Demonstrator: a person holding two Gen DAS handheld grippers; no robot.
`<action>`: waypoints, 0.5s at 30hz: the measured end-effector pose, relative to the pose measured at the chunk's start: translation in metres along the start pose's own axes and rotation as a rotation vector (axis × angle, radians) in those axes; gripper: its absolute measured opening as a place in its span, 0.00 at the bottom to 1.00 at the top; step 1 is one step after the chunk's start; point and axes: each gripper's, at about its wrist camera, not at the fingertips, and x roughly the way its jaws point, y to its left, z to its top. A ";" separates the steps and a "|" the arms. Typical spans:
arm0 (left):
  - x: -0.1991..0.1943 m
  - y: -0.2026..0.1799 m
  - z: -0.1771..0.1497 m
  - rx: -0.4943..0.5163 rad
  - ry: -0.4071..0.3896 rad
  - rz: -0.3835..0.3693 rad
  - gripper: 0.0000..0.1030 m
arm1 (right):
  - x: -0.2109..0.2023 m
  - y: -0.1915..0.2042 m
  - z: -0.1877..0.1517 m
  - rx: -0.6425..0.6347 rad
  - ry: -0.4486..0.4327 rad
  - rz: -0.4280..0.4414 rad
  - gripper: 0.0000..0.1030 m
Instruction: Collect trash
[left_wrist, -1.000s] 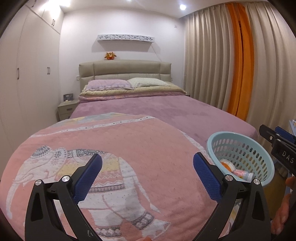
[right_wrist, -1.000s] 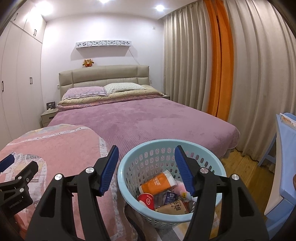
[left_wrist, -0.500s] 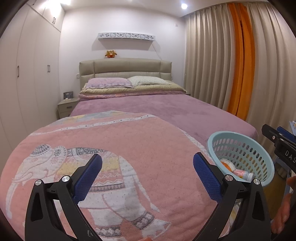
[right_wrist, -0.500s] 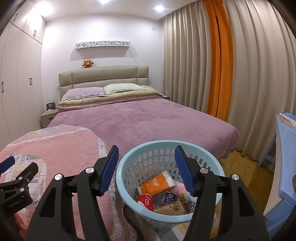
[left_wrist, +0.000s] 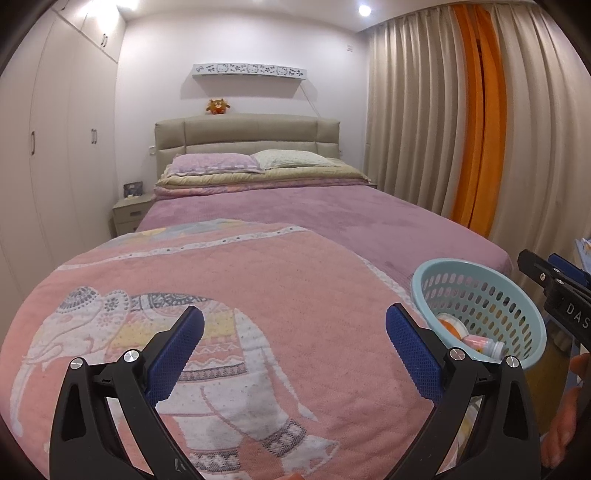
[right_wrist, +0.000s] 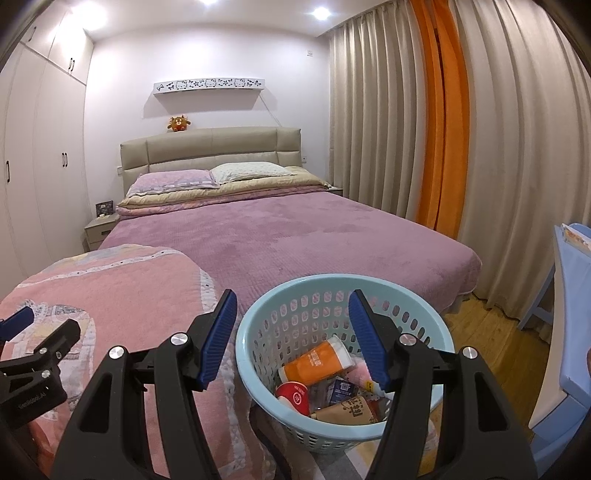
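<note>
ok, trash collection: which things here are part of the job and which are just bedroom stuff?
Job:
- blue basket
- trash in it: orange cup, red cup, brown packet, pink bottle
- left tool and right tool, both open and empty

Just lying about:
- elephant blanket
- pillows
- plush toy
- nightstand
- curtains

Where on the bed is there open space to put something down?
The purple bedspread lies bare between the pillows and the light blue basket; the pink elephant blanket is bare too. The basket is crowded with trash: orange cup, red cup.
</note>
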 end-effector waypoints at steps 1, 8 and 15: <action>0.000 0.000 -0.001 -0.003 0.002 0.000 0.93 | 0.000 0.000 0.000 -0.001 0.000 0.000 0.57; 0.000 0.003 0.001 -0.007 0.006 0.002 0.93 | 0.001 -0.003 -0.001 0.002 0.003 -0.003 0.57; 0.000 0.007 0.002 -0.011 0.011 0.005 0.93 | 0.002 -0.004 -0.001 0.003 0.008 0.001 0.57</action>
